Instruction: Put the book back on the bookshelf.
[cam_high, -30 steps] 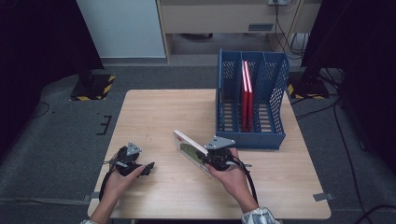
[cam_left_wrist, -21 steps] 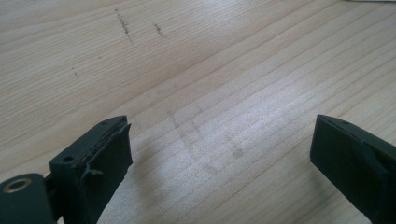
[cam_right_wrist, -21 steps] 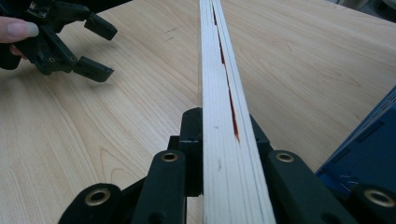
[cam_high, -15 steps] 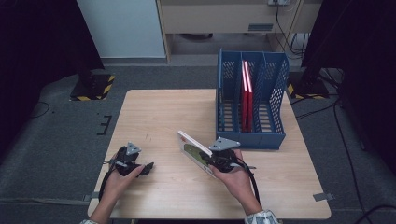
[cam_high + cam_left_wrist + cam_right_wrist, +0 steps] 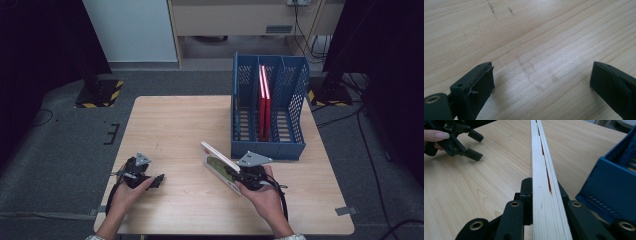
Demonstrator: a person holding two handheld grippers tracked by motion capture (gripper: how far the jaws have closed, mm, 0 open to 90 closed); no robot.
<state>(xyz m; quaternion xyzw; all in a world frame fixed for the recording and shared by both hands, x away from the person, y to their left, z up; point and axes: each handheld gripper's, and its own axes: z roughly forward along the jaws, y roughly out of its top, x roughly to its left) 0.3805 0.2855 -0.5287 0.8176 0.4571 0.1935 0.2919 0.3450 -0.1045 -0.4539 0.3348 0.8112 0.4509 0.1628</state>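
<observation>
Near the front of the tabletop [image 5: 170, 125], the right gripper [image 5: 239, 175] has carried the book [image 5: 220, 165] a little rightward, toward the blue file rack [image 5: 267, 147], fingers clamped on its page edge [image 5: 541, 182]. Slotting it beside the red books [image 5: 264, 100] looks next. The left gripper [image 5: 159, 180] rests with fingers wide, empty.

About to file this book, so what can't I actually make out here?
- Book cover: too small and tilted in the high view; edge-on in the right gripper view.
- Right gripper: its jaws sit behind the book's page edges.
- Rack slot floors: hidden by its walls and the red books.
</observation>
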